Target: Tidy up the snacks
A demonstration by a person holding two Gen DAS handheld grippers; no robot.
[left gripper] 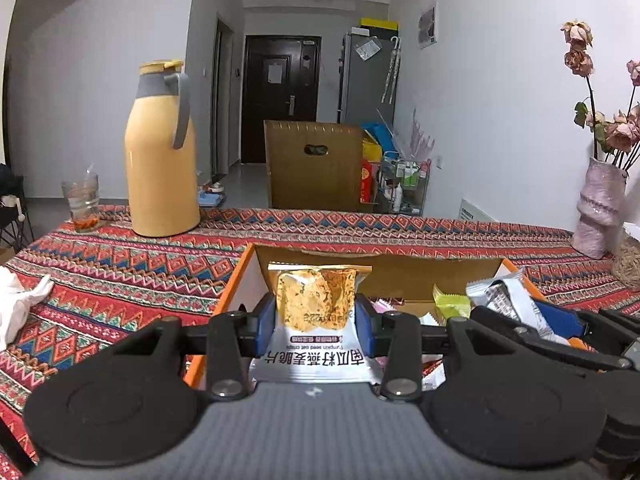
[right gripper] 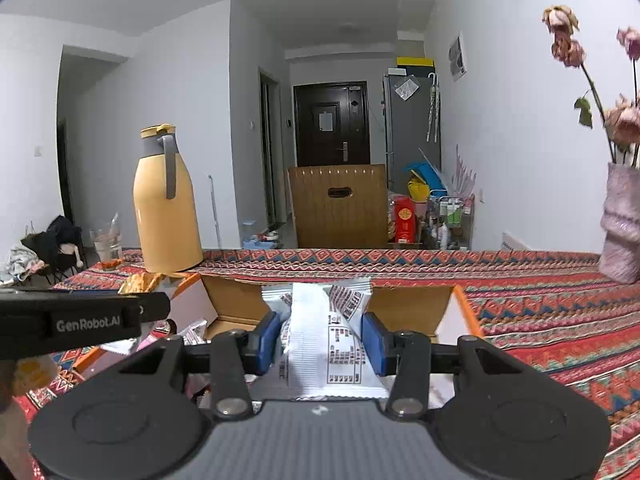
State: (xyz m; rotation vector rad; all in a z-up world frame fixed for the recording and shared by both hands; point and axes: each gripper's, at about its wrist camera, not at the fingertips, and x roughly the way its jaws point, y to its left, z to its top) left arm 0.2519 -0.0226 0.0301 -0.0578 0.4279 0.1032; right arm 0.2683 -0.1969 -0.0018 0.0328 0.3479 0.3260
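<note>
- Left tongs [left gripper: 316, 316]: blue pads pinching a pumpkin seed oat crisp packet [left gripper: 316, 316] by its sides, print upside down, held above the cardboard box [left gripper: 236, 284].
- Right tongs [right gripper: 320, 340]: clamped on a white snack packet [right gripper: 320, 336] (back label facing the camera), also over the box, near its right wall.
- Box is open, orange-edged, sitting on the patterned tablecloth [left gripper: 120, 264] over the desk; a few more wrappers lie inside, incl. a yellow-green sachet [left gripper: 450, 300].
- Both tongs side by side, close together.
- Behind the box: yellow thermos jug [left gripper: 160, 152], drinking glass [left gripper: 82, 202] left of it.
- Pink vase [left gripper: 598, 212] with dried roses at desk's far right.
</note>
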